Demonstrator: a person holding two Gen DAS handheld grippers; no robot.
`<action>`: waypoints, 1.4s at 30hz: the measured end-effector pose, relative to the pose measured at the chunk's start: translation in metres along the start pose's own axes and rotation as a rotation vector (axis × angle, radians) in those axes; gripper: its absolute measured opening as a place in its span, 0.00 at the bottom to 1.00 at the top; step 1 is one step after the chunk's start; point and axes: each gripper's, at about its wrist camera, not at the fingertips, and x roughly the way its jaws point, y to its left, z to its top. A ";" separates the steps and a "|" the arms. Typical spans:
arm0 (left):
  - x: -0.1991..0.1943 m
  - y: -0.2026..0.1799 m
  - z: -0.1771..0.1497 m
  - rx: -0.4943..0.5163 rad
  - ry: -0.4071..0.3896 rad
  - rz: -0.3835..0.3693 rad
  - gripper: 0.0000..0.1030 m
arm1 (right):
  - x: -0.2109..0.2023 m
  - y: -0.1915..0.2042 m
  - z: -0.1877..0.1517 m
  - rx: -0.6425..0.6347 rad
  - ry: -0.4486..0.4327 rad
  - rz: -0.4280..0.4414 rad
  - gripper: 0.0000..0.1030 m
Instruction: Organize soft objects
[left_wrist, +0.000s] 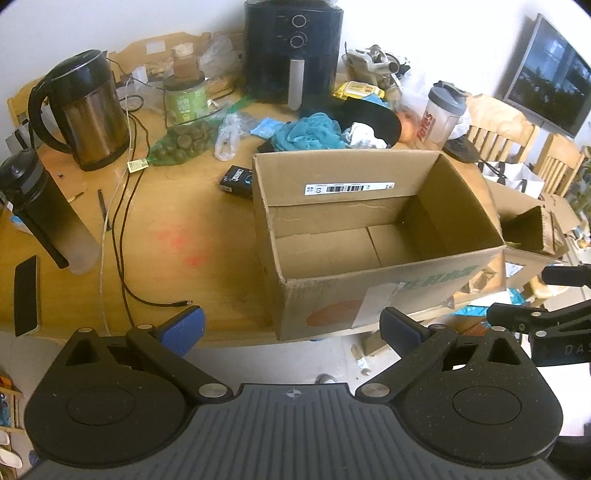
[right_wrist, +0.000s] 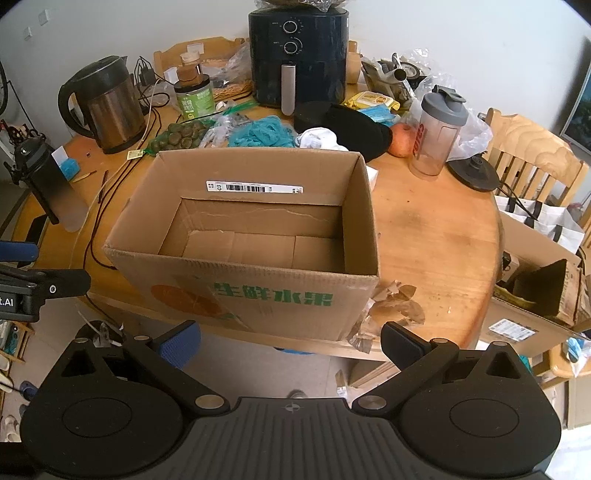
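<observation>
An open, empty cardboard box (left_wrist: 369, 291) (right_wrist: 255, 291) stands at the near edge of the round wooden table (left_wrist: 184, 229) (right_wrist: 424, 236). Behind it lie the soft things: a teal cloth (left_wrist: 306, 131) (right_wrist: 262, 131), a white sock bundle (left_wrist: 364, 134) (right_wrist: 317, 138) and a black beanie (left_wrist: 373, 118) (right_wrist: 358, 127). My left gripper (left_wrist: 291, 328) is open and empty, in front of the box's near left corner. My right gripper (right_wrist: 291, 339) is open and empty, in front of the box's near wall.
A kettle (left_wrist: 88, 110) (right_wrist: 107, 103), air fryer (left_wrist: 291, 48) (right_wrist: 295, 55), shaker bottle (left_wrist: 439, 114) (right_wrist: 436, 136), green jar (right_wrist: 194, 98), bagged round items (left_wrist: 184, 142), cables (left_wrist: 122, 221) and a dark bottle (left_wrist: 40, 210) crowd the table. Chairs (right_wrist: 528, 155) and another box (right_wrist: 535, 291) stand to the right.
</observation>
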 end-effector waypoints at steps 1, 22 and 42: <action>0.000 0.001 0.000 0.000 -0.001 0.002 1.00 | 0.000 -0.001 0.000 0.002 0.001 -0.001 1.00; 0.006 0.006 0.006 -0.003 -0.001 0.024 1.00 | 0.010 0.001 0.013 0.002 0.013 -0.014 1.00; 0.005 0.012 0.005 -0.008 -0.004 0.037 1.00 | 0.013 0.000 0.015 0.005 0.008 -0.019 1.00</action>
